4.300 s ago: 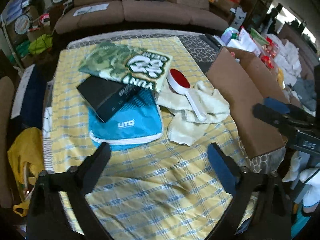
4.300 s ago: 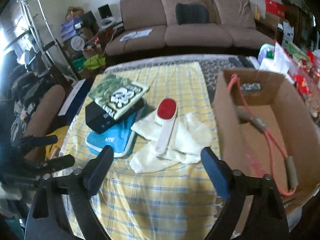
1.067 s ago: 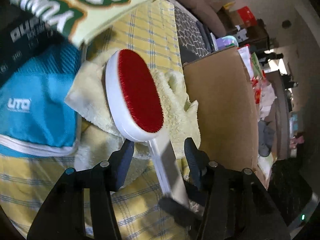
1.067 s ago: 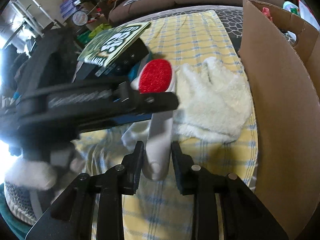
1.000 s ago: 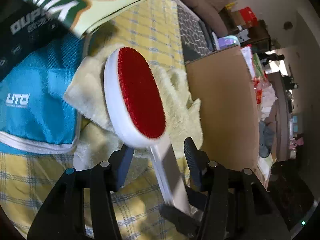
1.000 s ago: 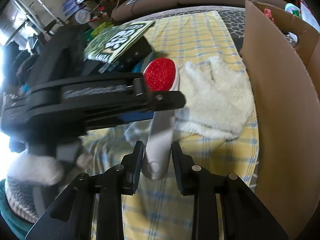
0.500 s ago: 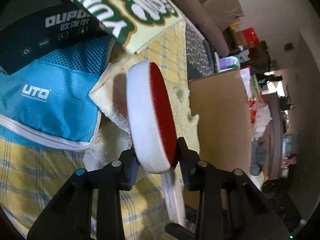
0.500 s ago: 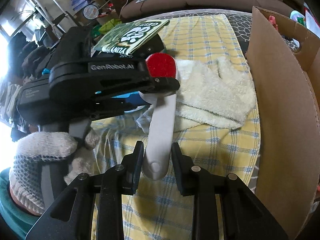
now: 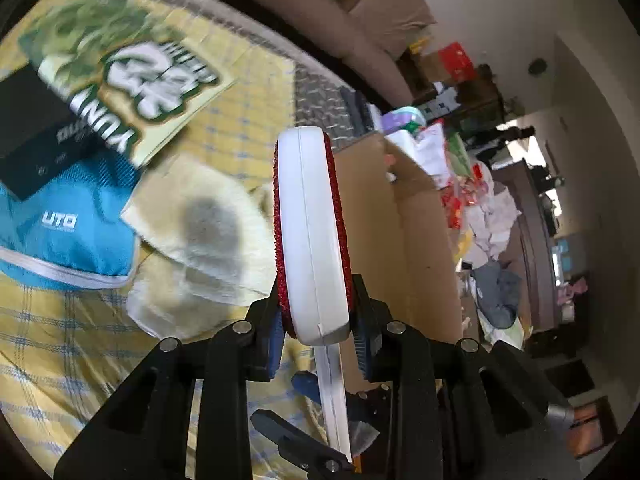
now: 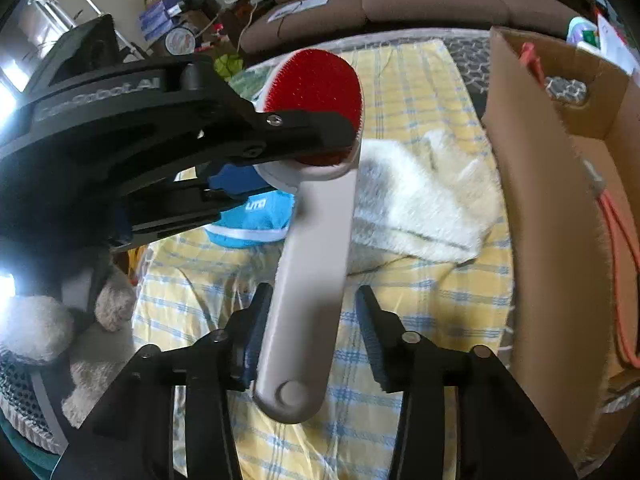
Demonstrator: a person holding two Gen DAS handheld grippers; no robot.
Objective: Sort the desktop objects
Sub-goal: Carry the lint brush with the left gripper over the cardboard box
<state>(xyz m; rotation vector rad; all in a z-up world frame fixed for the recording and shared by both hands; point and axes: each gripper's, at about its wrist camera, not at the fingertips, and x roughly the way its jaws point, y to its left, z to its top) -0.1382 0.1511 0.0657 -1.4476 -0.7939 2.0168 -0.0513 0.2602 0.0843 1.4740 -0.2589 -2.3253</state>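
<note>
A white lint brush with red bristle faces (image 9: 310,232) is lifted above the table. My left gripper (image 9: 318,336) is shut on the brush head at its base, held edge-on. In the right wrist view the brush handle (image 10: 312,280) hangs down between my right gripper's (image 10: 312,340) fingers, which stand slightly apart from it with a gap on the right side. The left gripper's black body (image 10: 160,136) reaches in from the left in that view.
A cream towel (image 10: 420,192) lies on the yellow checked cloth (image 10: 400,80). A blue UTO pouch (image 9: 68,216), a black box (image 9: 32,136) and a green packet (image 9: 120,68) lie at the left. An open cardboard box (image 10: 560,220) with a red cord stands at the right.
The brush has been raised off the towel and turned edge-on in the left gripper. The right gripper's fingers have spread away from the handle.
</note>
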